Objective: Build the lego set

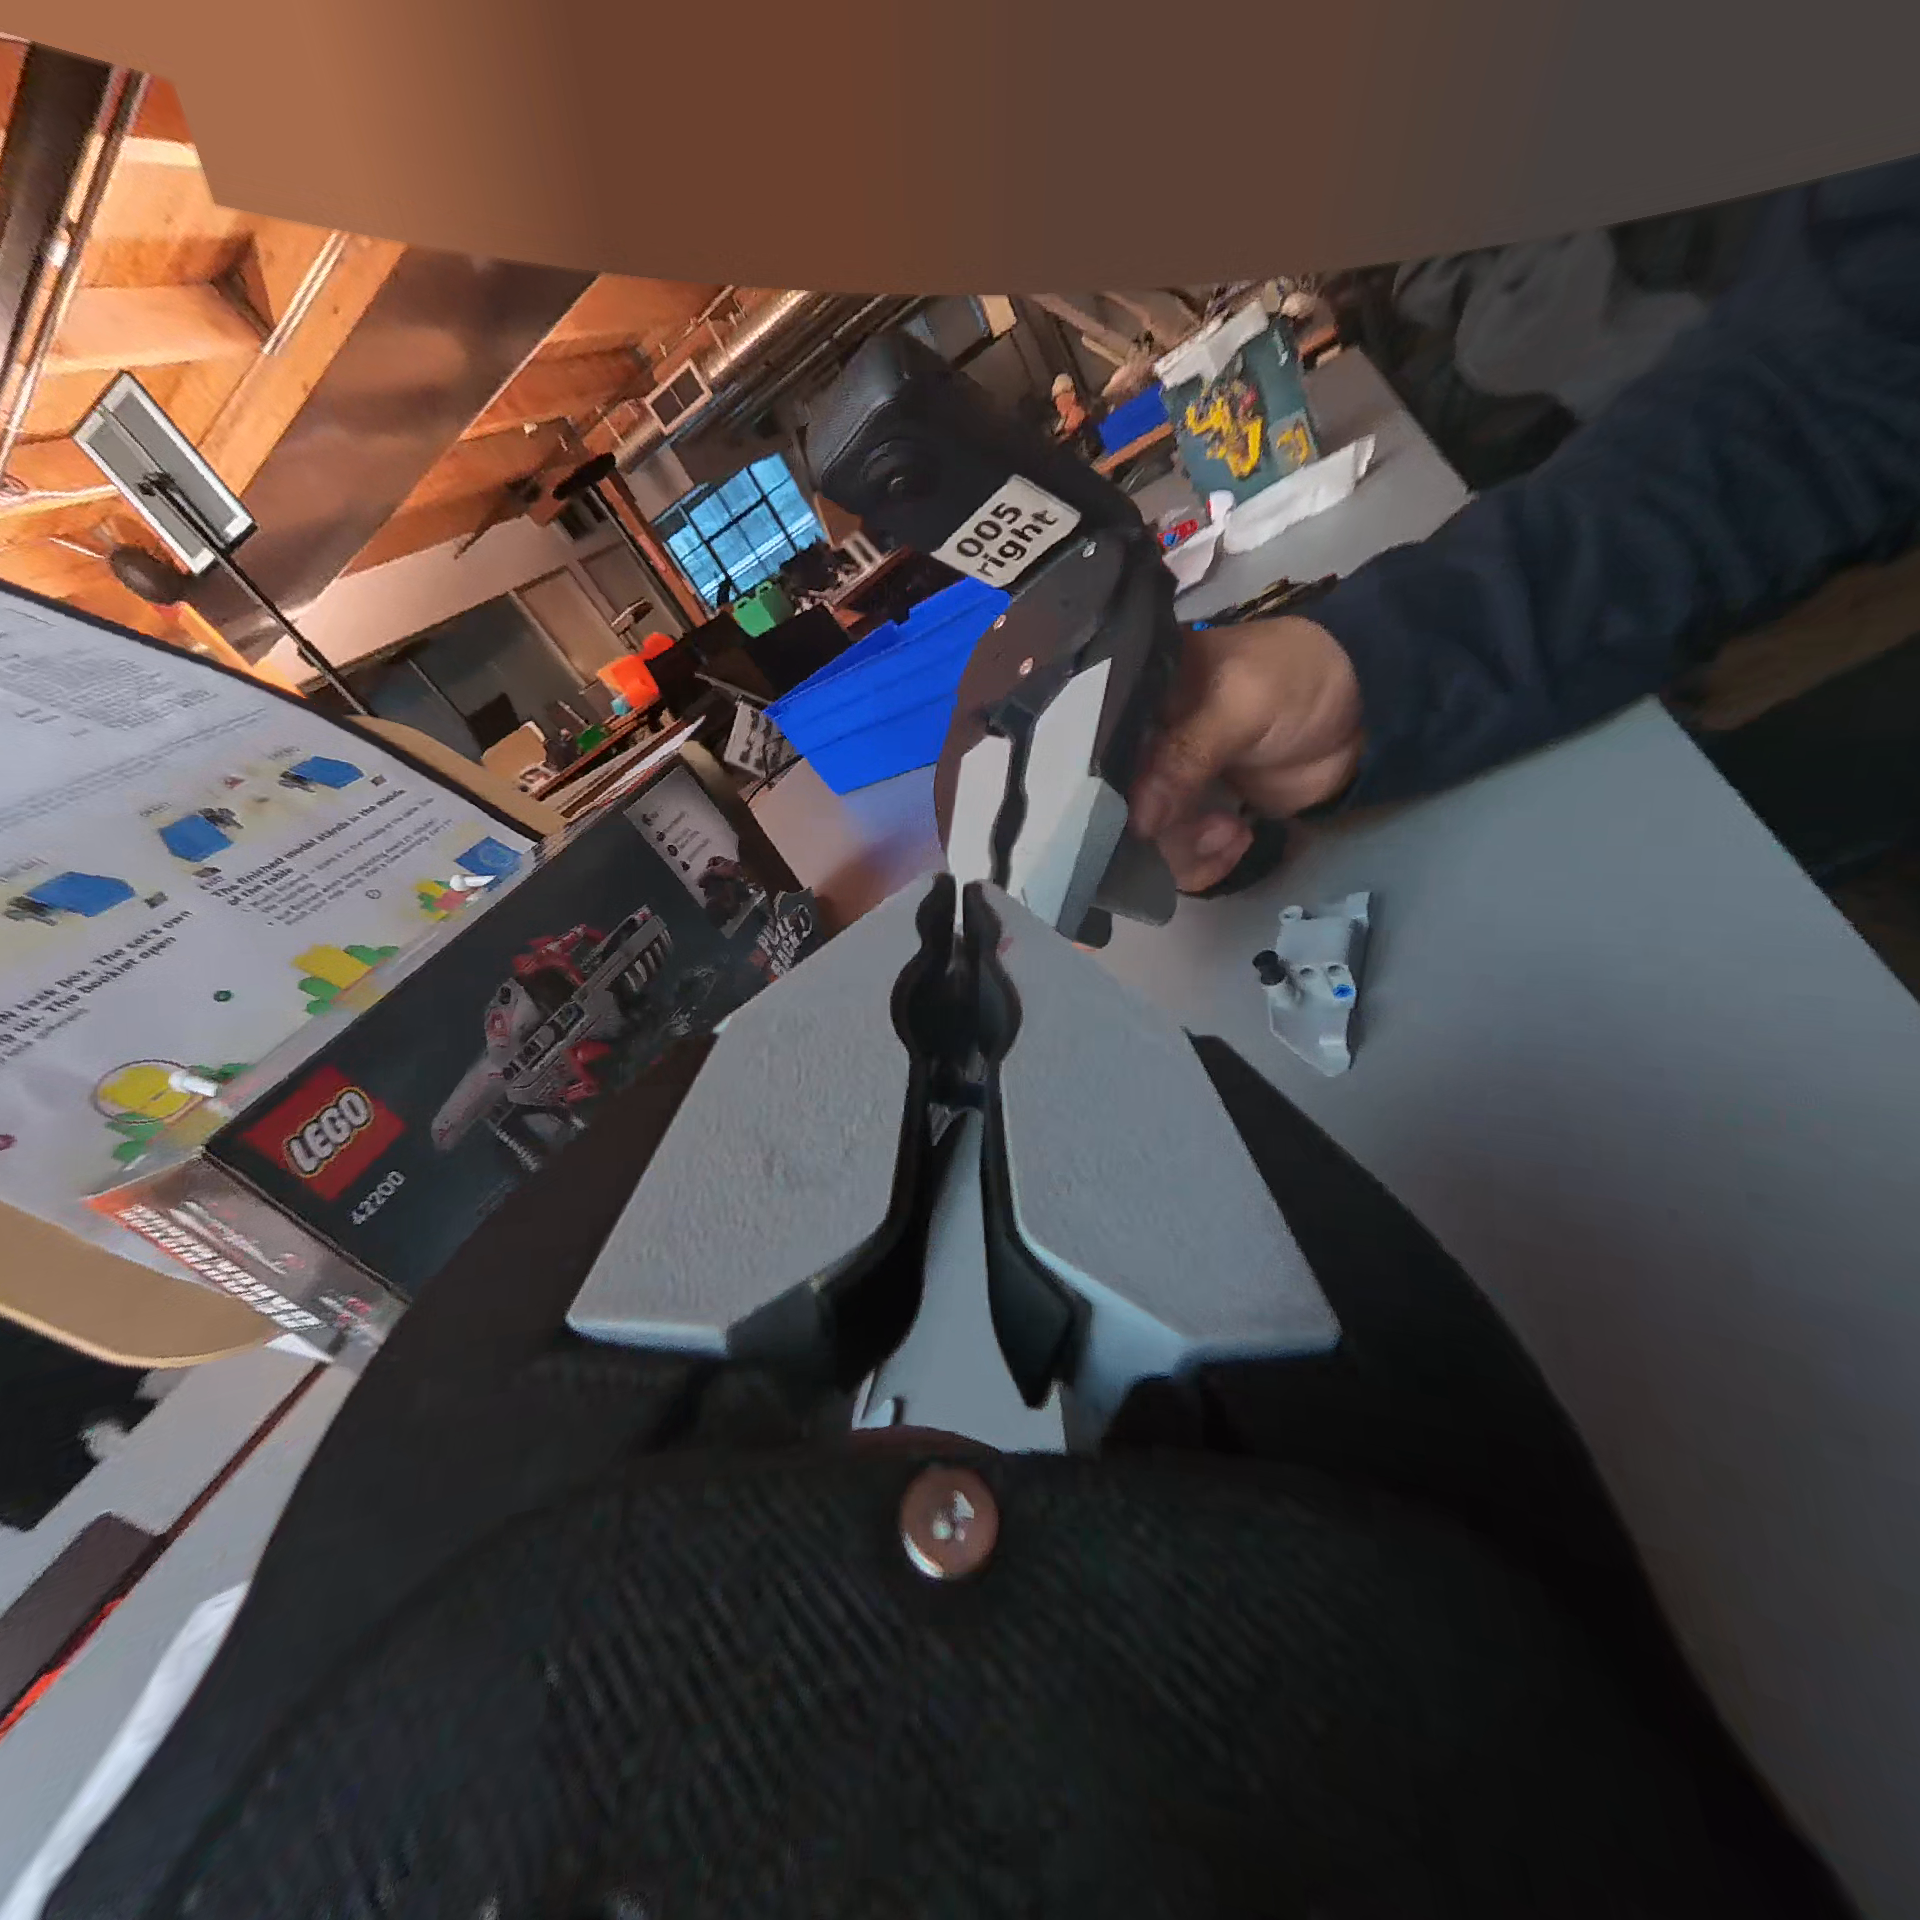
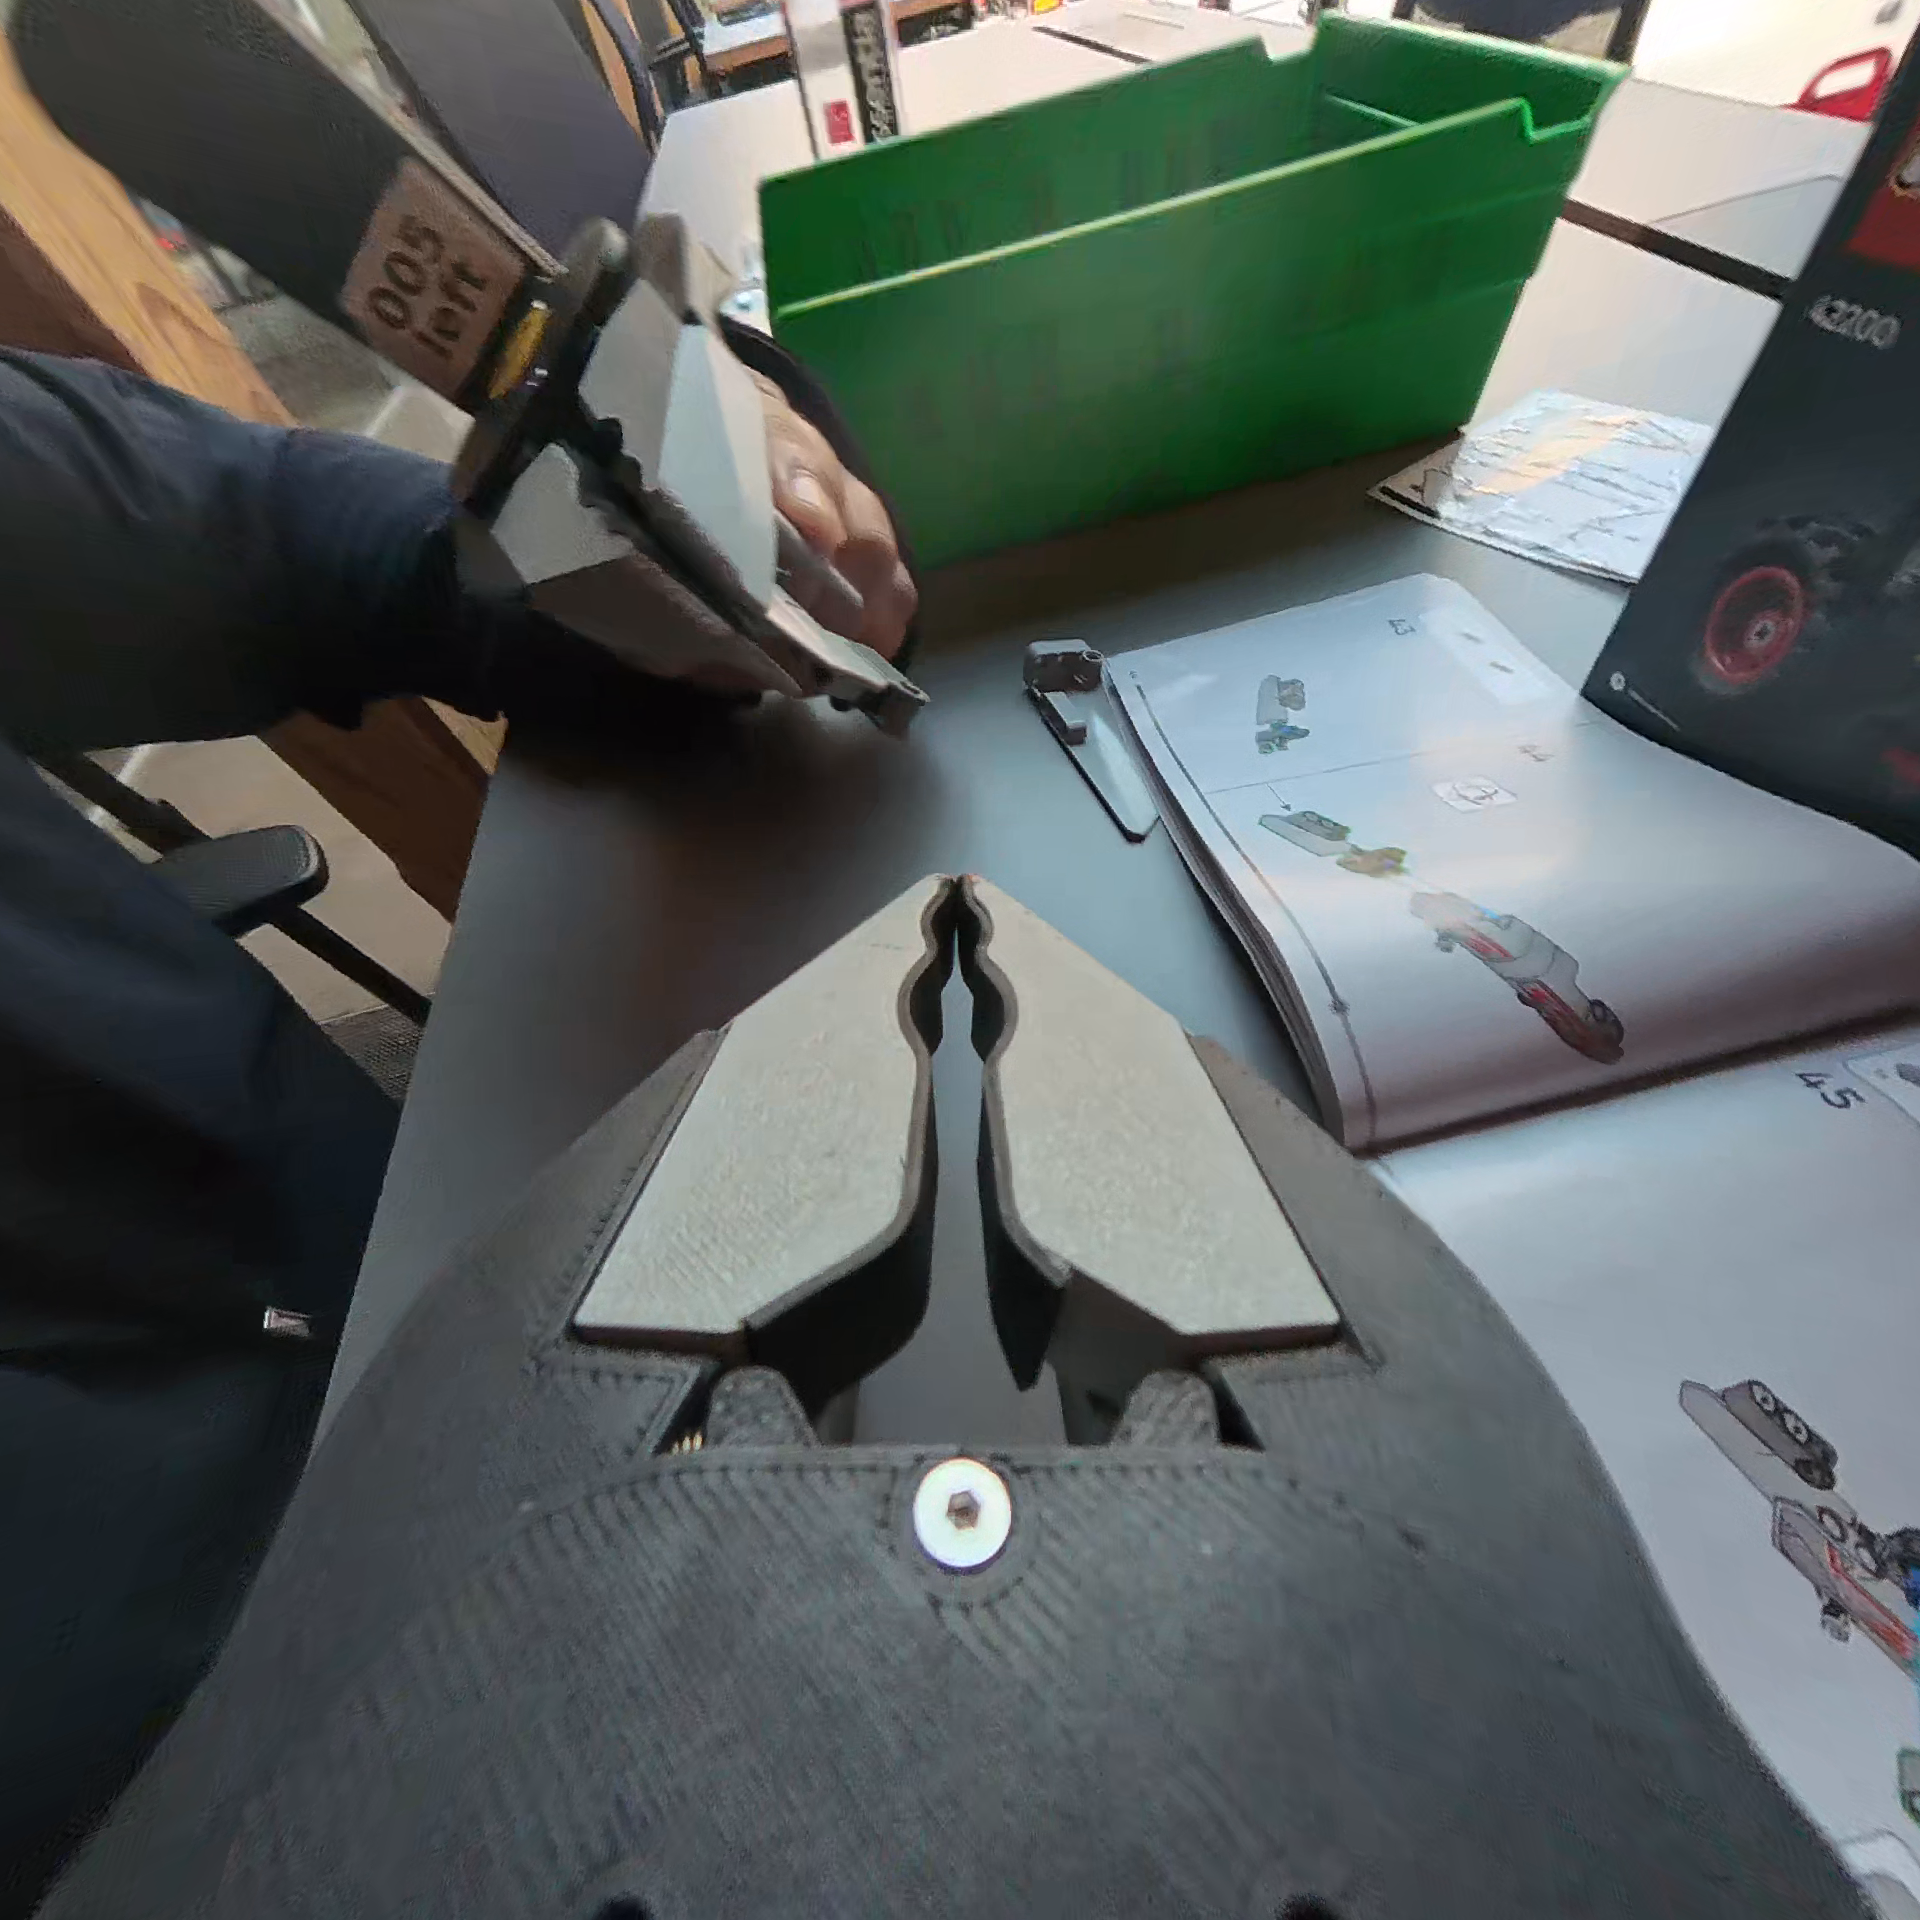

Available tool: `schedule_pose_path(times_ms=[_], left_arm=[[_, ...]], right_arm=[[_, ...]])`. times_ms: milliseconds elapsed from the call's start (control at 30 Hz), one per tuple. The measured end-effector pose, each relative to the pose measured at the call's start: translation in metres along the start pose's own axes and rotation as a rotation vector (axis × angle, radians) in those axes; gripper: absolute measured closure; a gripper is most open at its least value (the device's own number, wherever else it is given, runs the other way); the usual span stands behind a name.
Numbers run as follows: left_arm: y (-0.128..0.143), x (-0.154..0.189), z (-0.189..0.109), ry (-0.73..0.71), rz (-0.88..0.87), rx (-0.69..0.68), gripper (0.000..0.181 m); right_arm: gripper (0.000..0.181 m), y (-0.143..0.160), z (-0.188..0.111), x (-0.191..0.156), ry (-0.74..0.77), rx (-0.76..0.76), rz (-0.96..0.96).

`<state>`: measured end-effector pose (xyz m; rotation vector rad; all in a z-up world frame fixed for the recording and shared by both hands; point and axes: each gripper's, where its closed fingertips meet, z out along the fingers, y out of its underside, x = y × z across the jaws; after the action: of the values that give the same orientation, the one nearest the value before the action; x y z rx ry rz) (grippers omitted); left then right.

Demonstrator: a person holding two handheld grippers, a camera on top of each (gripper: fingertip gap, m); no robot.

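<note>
The scene is being lit by daylight from far windows. The table is being left dim and shadowed in the right wrist view, while glare is being thrown off a plastic sheet. Edges are being bent by wide-angle distortion, and the green bin is being smeared by blur.

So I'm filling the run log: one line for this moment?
left gripper: shut, empty | right gripper: shut, empty | grey lego piece: on table, beside open booklet
</note>
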<state>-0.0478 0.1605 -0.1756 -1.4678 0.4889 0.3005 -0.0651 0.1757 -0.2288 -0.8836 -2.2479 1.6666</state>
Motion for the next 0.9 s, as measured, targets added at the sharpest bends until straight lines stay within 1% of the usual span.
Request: schedule_pose_path(times_ms=[33, 100, 133, 167, 267, 367, 433, 533, 600, 633, 700, 767, 800, 867, 900], left_arm=[[-0.001, -0.003, 0.0, 0.003, -0.048, 0.02, 0.181], [-0.002, -0.012, 0.001, 0.025, -0.265, 0.061, 0.181], [-0.002, -0.019, 0.001, 0.034, -0.389, 0.089, 0.181], [-0.001, -0.025, 0.002, 0.042, -0.505, 0.113, 0.181], [-0.002, -0.028, 0.008, 0.12, -0.817, 0.185, 0.181], [-0.009, -0.025, 0.012, 0.159, -0.958, 0.26, 0.181], [-0.009, -0.024, 0.013, 0.161, -0.987, 0.269, 0.181], [-0.009, -0.026, 0.013, 0.148, -0.993, 0.276, 0.181], [-0.007, -0.023, 0.015, 0.158, -0.971, 0.245, 0.181], [-0.004, -0.021, 0.015, 0.161, -0.953, 0.218, 0.181], [0.007, -0.016, 0.017, 0.163, -0.881, 0.112, 0.181], [0.021, -0.009, 0.017, 0.174, -0.782, -0.031, 0.159], [0.027, -0.004, 0.016, 0.191, -0.743, -0.092, 0.152], [0.032, 0.003, 0.017, 0.21, -0.7, -0.148, 0.148], [0.03, 0.007, 0.018, 0.228, -0.687, -0.152, 0.151]], right_arm=[[0.181, -0.003, -0.001, -0.003, -0.015, 0.015, -0.015], [0.181, -0.01, -0.005, -0.007, -0.03, 0.047, -0.051], [0.178, -0.013, -0.007, -0.007, -0.029, 0.057, -0.068], [0.166, -0.018, -0.01, -0.007, -0.023, 0.074, -0.076], [0.164, -0.031, -0.015, -0.009, -0.019, 0.145, -0.085], [0.161, -0.04, -0.017, -0.01, 0.005, 0.197, -0.103], [0.175, -0.041, -0.017, -0.014, -0.009, 0.201, -0.126], [0.175, -0.043, -0.018, -0.016, -0.026, 0.226, -0.117], [0.176, -0.045, -0.02, -0.017, -0.057, 0.237, -0.083], [0.176, -0.045, -0.022, -0.017, -0.076, 0.244, -0.061], [0.176, -0.044, -0.025, -0.015, -0.102, 0.233, -0.019], [0.176, -0.038, -0.027, -0.012, -0.091, 0.191, -0.029], [0.176, -0.035, -0.027, -0.014, -0.099, 0.161, -0.049], [0.176, -0.026, -0.023, -0.019, -0.116, 0.084, -0.077], [0.176, -0.022, -0.02, -0.021, -0.113, 0.05, -0.094]])
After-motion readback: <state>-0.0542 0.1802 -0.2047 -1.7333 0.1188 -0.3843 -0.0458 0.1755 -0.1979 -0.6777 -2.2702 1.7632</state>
